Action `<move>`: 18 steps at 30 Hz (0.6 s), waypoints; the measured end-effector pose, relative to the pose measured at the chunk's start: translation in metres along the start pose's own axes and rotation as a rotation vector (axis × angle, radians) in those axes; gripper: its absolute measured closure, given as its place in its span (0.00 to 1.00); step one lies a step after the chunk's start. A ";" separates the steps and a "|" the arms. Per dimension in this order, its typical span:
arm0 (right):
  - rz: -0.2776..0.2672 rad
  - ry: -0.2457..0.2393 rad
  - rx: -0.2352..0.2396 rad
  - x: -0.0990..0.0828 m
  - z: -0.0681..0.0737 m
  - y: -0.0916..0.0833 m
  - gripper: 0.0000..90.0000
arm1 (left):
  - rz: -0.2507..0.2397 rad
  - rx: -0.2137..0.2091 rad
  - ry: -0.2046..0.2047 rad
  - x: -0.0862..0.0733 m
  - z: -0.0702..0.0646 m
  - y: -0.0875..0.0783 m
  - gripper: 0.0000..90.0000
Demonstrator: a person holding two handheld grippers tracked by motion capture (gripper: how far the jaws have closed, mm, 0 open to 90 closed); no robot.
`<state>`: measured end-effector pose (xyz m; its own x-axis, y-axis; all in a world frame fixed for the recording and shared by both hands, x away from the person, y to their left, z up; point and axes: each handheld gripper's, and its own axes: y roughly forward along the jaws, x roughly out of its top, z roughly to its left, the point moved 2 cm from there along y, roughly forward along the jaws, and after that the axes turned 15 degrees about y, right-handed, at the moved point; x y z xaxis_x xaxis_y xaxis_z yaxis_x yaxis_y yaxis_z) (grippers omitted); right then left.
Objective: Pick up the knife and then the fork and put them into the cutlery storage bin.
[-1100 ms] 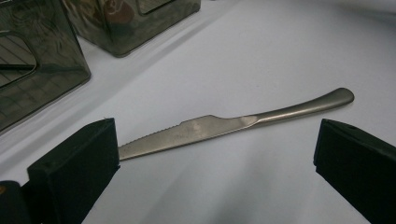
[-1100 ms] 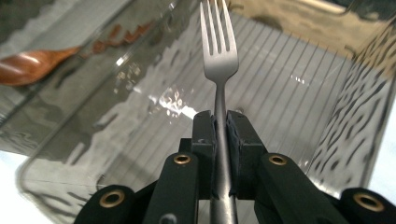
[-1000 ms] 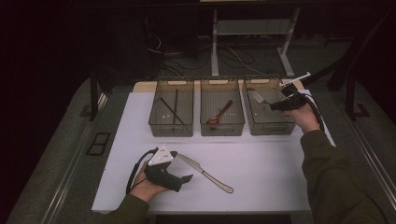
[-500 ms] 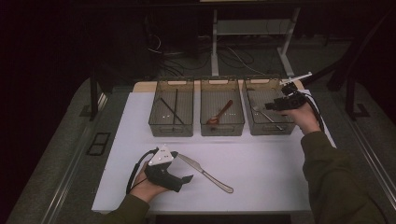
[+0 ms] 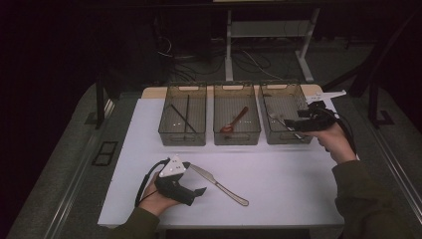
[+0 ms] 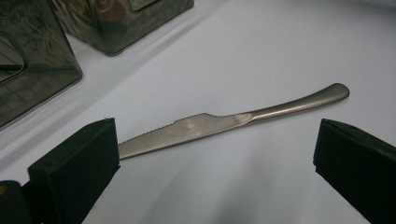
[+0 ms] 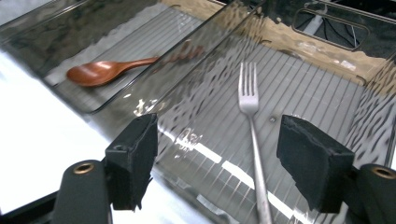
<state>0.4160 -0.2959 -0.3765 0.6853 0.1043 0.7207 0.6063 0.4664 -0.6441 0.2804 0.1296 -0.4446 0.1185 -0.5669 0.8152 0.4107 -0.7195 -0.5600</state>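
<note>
Right hand-held gripper (image 7: 217, 163), jaws just opened and empty, has drawn back from the right bin (image 5: 268, 89); the fork (image 7: 250, 100) now lies inside, sorted. Left hand-held gripper (image 6: 210, 158), open, faces the knife (image 6: 233, 122) at the tabletop (image 5: 278, 199) lower centre, likely next.

Nothing here can be read: no text, label, brand, number or sign shows on anything in these views.
</note>
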 end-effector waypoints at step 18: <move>-0.076 0.023 0.172 -0.086 0.035 -0.039 0.21 | 0.010 -0.009 -0.001 0.003 0.000 -0.001 0.07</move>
<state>0.3193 -0.2922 -0.4044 0.6501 0.0440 0.7586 0.5805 0.6154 -0.5332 0.2798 0.1286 -0.4411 0.1233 -0.5735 0.8099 0.4016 -0.7175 -0.5692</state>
